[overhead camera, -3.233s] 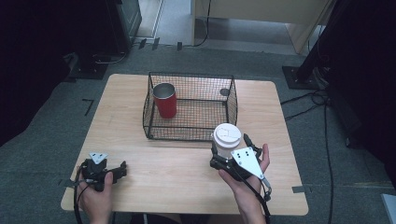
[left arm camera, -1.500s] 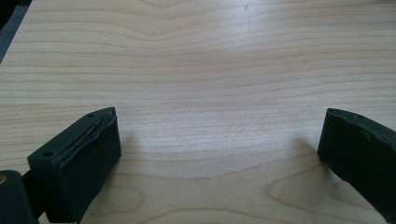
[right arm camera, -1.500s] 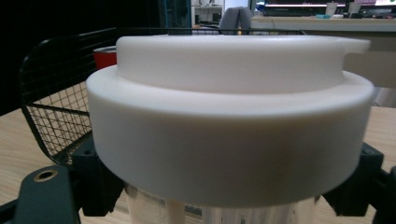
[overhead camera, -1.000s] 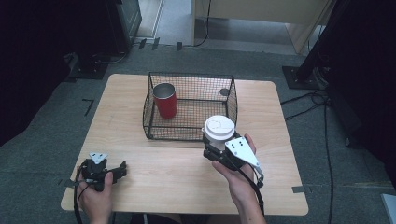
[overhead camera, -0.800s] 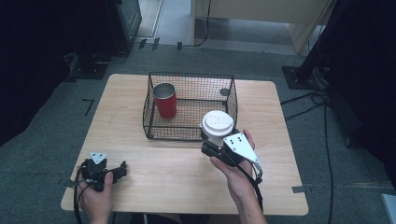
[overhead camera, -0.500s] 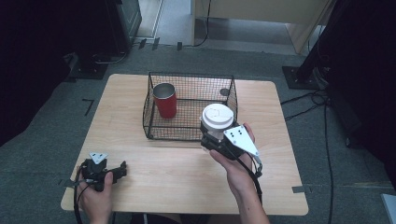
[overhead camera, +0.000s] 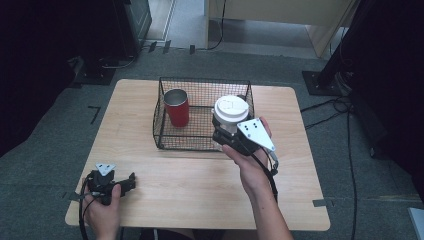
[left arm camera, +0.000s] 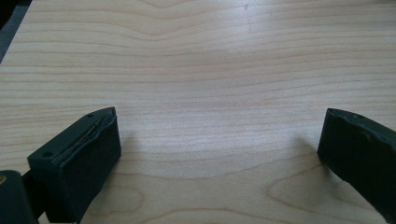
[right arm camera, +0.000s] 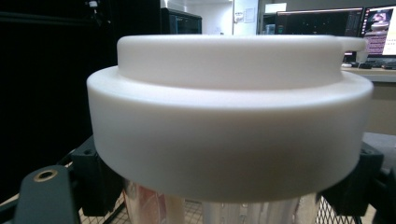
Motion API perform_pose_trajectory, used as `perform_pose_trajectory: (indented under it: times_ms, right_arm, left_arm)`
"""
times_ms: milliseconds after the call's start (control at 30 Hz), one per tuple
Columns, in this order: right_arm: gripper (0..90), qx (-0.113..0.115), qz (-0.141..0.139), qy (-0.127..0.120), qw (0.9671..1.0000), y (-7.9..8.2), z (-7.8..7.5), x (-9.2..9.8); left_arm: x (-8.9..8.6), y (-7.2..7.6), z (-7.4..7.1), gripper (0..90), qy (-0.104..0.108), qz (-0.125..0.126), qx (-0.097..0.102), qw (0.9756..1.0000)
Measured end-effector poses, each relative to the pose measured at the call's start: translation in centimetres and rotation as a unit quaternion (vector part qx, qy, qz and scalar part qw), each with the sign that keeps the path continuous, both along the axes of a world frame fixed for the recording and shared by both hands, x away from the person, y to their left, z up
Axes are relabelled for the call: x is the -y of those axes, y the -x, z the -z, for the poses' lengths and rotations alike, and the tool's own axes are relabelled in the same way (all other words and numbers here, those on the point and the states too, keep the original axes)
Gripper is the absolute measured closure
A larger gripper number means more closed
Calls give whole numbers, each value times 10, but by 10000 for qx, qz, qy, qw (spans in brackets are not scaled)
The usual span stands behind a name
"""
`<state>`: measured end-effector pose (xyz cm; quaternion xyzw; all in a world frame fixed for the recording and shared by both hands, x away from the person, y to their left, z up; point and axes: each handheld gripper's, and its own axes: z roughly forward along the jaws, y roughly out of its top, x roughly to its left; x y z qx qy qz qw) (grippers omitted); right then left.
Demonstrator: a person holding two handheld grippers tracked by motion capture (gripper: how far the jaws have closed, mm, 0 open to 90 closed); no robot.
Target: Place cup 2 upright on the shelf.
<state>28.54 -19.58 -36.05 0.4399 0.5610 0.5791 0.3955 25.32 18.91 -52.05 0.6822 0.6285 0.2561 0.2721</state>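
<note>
**Cup goes up over the basket**

Since the earlier pictures, the right gripper (overhead camera: 231, 131) has carried the cup (overhead camera: 231, 112) up and away from the person, from the bare table toward the wire basket (overhead camera: 165, 134). The left gripper (overhead camera: 125, 184) has stayed where it was.

On the left, the left gripper rests low on the wooden table (overhead camera: 200, 180), near the front corner, with a hand around it. Its jaws stand wide apart. In the left gripper view there is just bare wood between the two black fingers (left arm camera: 79, 158); they hold nothing.

In the middle of the table sits the wire basket. A red cup (overhead camera: 176, 107) stands upright inside it, on its left side.

On the right, the right gripper squeezes the cup just under its white lid (right arm camera: 229, 116). Its jaws press on both sides of the clear cup wall. The cup is upright and held up in the air, over the front right part of the basket.
</note>
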Motion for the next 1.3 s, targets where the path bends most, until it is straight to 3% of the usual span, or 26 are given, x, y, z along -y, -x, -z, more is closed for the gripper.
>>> perform_pose_trajectory:
  times_ms: [233, 567, 700, 1300]
  right_arm:
    - [162, 38, 75, 63, 9999, -16, -8, -4]
    - [162, 106, 100, -102, 9998, -39, -16, -13]
    - [162, 109, 123, -44, 9999, -50, -17, -16]
    - [161, -50, 306, -71, 9995, -102, 9, -21]
  left_arm:
    - [0, 0, 0, 1, -1, 1, 0, 10000]
    - [0, 0, 0, 1, -1, 1, 0, 10000]
    - [0, 0, 0, 1, 0, 1, 1, 10000]
    - [0, 0, 0, 1, 2, -3, 9, 10000]
